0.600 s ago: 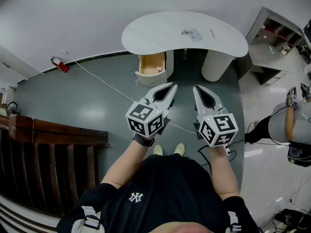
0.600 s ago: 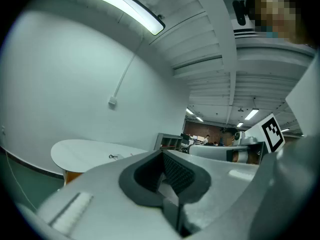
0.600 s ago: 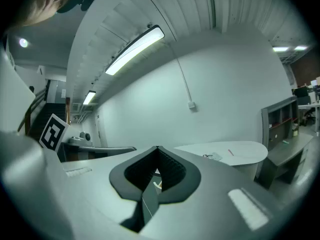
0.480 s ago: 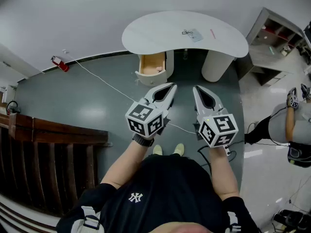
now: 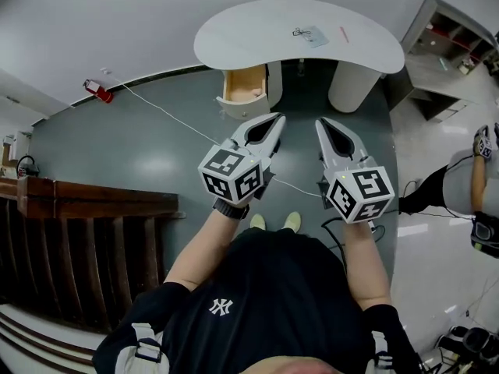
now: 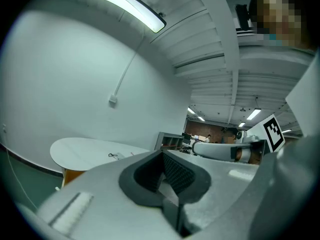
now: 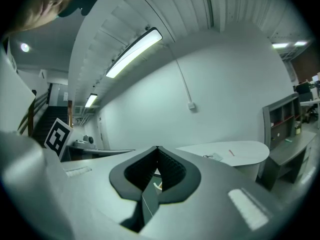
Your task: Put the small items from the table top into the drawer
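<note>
Far ahead stands a white kidney-shaped table point(image 5: 257, 41) with small items lying on it: a dark clip point(image 5: 299, 31), a pale card point(image 5: 313, 35) and a thin red pen point(image 5: 341, 32). Under its left part a wooden drawer point(image 5: 244, 96) stands pulled open. My left gripper point(image 5: 277, 120) and right gripper point(image 5: 321, 123) are held side by side at waist height, well short of the table, both shut and empty. In the left gripper view the table point(image 6: 85, 151) lies beyond the shut jaws of the left gripper point(image 6: 162, 154). The right gripper view shows the table point(image 7: 240, 154) and pen point(image 7: 231, 152) past the right gripper point(image 7: 157, 149).
A white cable point(image 5: 168, 127) runs across the grey floor from a red extinguisher point(image 5: 97, 92) by the wall. A dark wooden railing point(image 5: 86, 209) stands at the left. A grey shelf unit point(image 5: 452, 45) and another person point(image 5: 475, 185) are at the right.
The head view has shifted a little, so the table sits slightly higher in the picture. Both grippers stay shut, side by side, and have drifted slightly.
</note>
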